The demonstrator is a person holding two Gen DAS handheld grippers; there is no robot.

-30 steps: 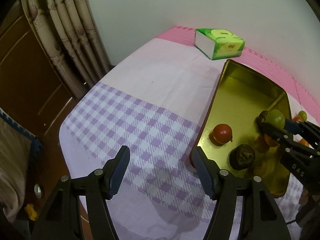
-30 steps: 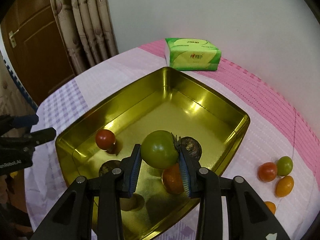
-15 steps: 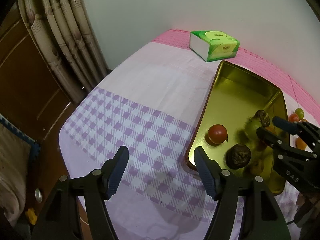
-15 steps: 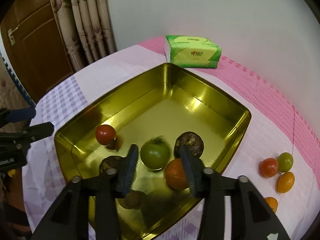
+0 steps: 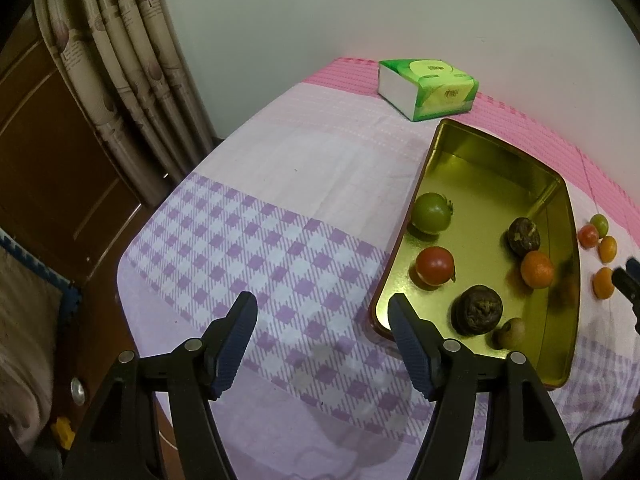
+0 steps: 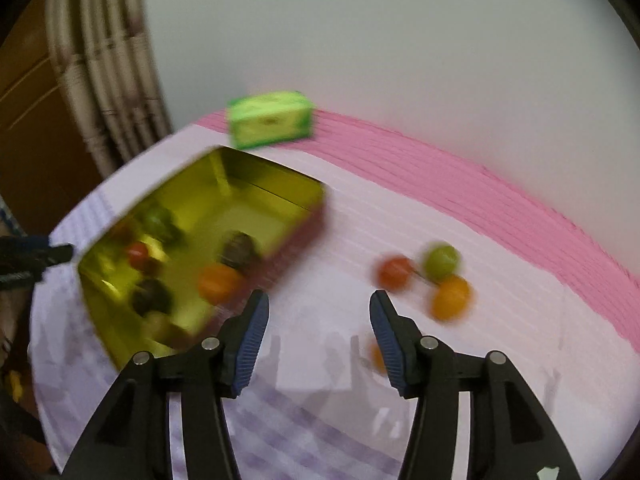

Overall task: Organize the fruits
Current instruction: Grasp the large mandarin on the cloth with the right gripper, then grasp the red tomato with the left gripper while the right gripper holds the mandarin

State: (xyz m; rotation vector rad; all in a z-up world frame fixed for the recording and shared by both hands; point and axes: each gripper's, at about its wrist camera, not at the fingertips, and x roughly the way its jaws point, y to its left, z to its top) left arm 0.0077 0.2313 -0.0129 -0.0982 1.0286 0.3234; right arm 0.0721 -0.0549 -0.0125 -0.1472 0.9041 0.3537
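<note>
Your right gripper (image 6: 316, 322), jaws now apart and empty, has dropped the green tomato (image 5: 431, 213) by the gold tray's (image 5: 558, 376) left wall and swings toward the loose fruits (image 6: 440, 276) near the surface's right edge, while your left gripper (image 5: 322, 336) hangs open.

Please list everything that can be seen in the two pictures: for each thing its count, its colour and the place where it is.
gold tray: 1, gold, on the tablecloth
green tomato: 1, green, in the tray by its left wall
red tomato: 1, red, in the tray
dark wrinkled fruits: 2, dark brown, in the tray
orange fruit: 1, orange, in the tray by its right wall
small brownish fruit: 1, in the tray's near corner
loose small fruits: 4 (green, red, two orange), on the cloth right of the tray
tissue box: 1, green and white, behind the tray
tablecloth: 1, pink, white and purple check
curtain: beige, left
left gripper: open, empty
right gripper: open, empty, over the cloth
</note>
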